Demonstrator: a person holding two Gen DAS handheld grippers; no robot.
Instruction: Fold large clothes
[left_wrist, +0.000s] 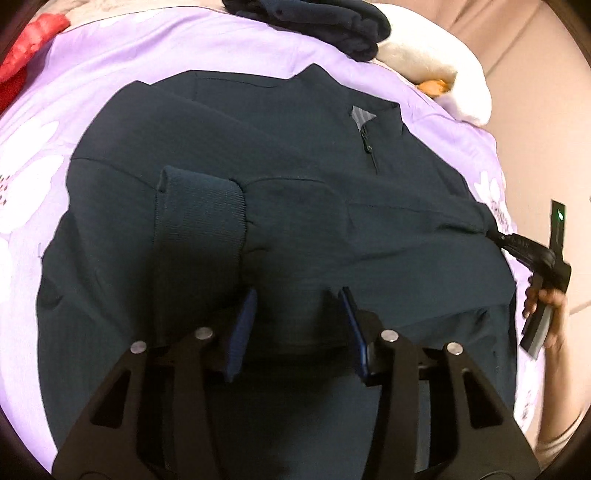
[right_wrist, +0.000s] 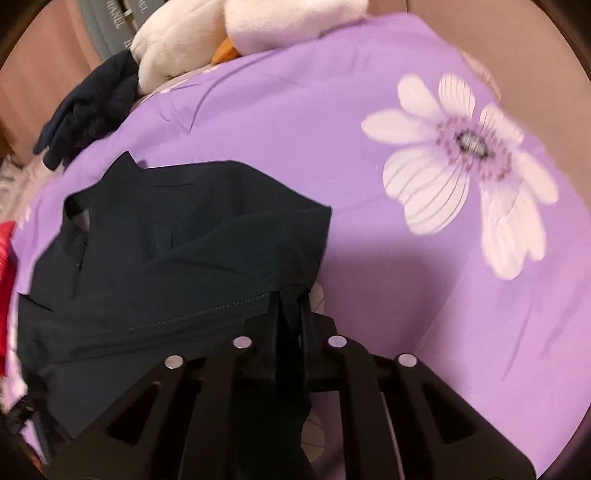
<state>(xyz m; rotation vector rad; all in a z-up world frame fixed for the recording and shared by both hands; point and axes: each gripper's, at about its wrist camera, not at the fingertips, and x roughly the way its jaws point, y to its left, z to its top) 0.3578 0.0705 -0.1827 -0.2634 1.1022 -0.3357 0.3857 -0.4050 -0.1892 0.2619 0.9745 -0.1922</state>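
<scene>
Jacket (left_wrist: 295, 192) edge pinched in right tongs (right_wrist: 291, 314); left tongs (left_wrist: 295, 325) gape.

One dark green jacket (left_wrist: 280, 206), one navy garment (left_wrist: 314, 22), one white plush toy (right_wrist: 192, 37), one red item (left_wrist: 29, 44), one purple floral sheet (right_wrist: 332, 129).

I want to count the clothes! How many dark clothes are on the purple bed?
2. The dark jacket lies spread in the middle, its edge pinched by the right gripper. A bunched navy garment sits at the far edge. More may be hidden.
</scene>
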